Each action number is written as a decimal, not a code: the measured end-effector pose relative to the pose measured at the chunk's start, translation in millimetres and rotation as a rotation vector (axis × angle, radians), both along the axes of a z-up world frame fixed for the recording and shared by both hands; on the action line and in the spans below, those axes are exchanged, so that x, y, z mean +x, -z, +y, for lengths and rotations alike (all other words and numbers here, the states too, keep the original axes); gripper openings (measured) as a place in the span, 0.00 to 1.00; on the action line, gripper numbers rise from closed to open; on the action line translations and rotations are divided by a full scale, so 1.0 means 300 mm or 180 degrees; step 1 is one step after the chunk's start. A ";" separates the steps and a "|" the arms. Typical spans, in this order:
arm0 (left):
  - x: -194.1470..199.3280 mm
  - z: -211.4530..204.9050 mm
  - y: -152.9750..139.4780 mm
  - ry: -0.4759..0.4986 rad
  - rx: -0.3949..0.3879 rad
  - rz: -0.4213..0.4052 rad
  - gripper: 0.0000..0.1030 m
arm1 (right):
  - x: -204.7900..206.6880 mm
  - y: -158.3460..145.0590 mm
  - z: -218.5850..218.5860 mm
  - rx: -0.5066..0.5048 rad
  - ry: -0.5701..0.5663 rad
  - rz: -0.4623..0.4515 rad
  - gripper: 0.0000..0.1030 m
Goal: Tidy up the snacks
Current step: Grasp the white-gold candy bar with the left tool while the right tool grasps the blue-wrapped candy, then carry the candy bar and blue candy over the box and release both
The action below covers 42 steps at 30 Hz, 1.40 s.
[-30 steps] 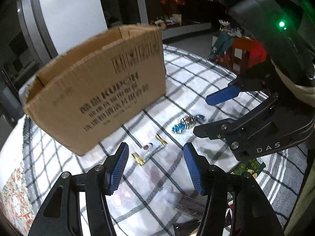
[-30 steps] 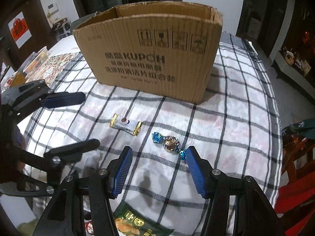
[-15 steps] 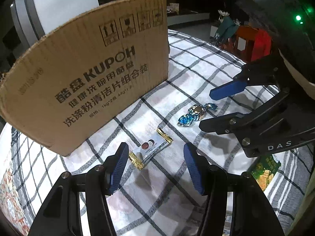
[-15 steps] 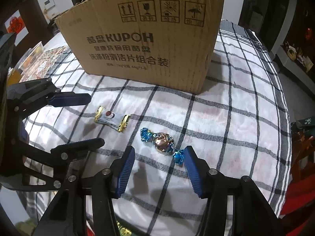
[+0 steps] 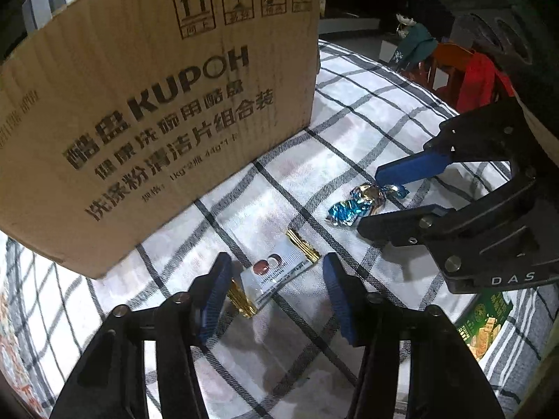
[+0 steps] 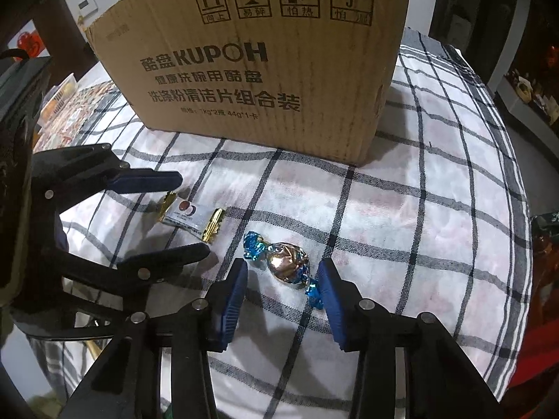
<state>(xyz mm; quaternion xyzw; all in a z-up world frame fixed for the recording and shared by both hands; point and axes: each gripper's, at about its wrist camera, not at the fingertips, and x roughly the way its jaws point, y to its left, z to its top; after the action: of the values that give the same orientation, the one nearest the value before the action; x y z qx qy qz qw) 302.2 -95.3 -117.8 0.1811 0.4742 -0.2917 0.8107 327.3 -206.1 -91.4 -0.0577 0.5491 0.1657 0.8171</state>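
The left gripper (image 5: 276, 293), jaws just closing, straddles a white snack bar (image 5: 276, 274) beside a cardboard box (image 5: 157, 104).

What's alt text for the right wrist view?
The right gripper straddles a blue-and-gold twist-wrapped candy on a checked tablecloth, its jaws just closing, pads not yet pressing. To the left, the left gripper flanks a white snack packet; a cardboard box stands behind.
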 end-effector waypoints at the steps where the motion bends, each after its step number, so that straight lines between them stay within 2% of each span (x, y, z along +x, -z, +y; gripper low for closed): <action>1: 0.000 0.004 -0.001 -0.0012 -0.0015 0.0027 0.43 | 0.001 0.001 0.002 0.0006 -0.0011 0.0002 0.37; 2: 0.000 0.009 -0.002 -0.0035 -0.0044 0.0039 0.40 | 0.003 0.002 0.006 0.0016 -0.0028 0.0018 0.35; 3: 0.001 0.012 -0.004 -0.0048 -0.0062 0.0046 0.33 | 0.003 0.003 0.006 0.0024 -0.0032 0.0025 0.34; 6: 0.006 0.027 -0.011 -0.0113 -0.0115 0.0092 0.25 | 0.001 0.003 0.014 0.0024 -0.0050 0.0006 0.26; 8: 0.007 0.032 -0.014 -0.0139 -0.0151 0.0124 0.25 | 0.000 0.003 0.015 0.0054 -0.0049 0.0000 0.21; 14: -0.003 0.031 -0.018 -0.0187 -0.0142 0.0079 0.23 | -0.009 -0.005 0.026 0.0042 -0.0083 -0.0119 0.18; 30: -0.058 0.060 -0.108 -0.0400 -0.0288 -0.0087 0.19 | -0.050 -0.066 0.002 0.0165 0.0070 -0.0269 0.17; 42: -0.133 0.091 -0.265 -0.0494 -0.0543 -0.0372 0.18 | -0.124 -0.234 0.013 0.0306 0.0155 -0.0672 0.17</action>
<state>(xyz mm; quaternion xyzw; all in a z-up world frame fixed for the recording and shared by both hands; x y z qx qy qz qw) 262.2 -67.9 -38.4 0.0910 0.4122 -0.2564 0.8695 290.0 -202.1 -21.2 -0.0222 0.4526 0.1650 0.8760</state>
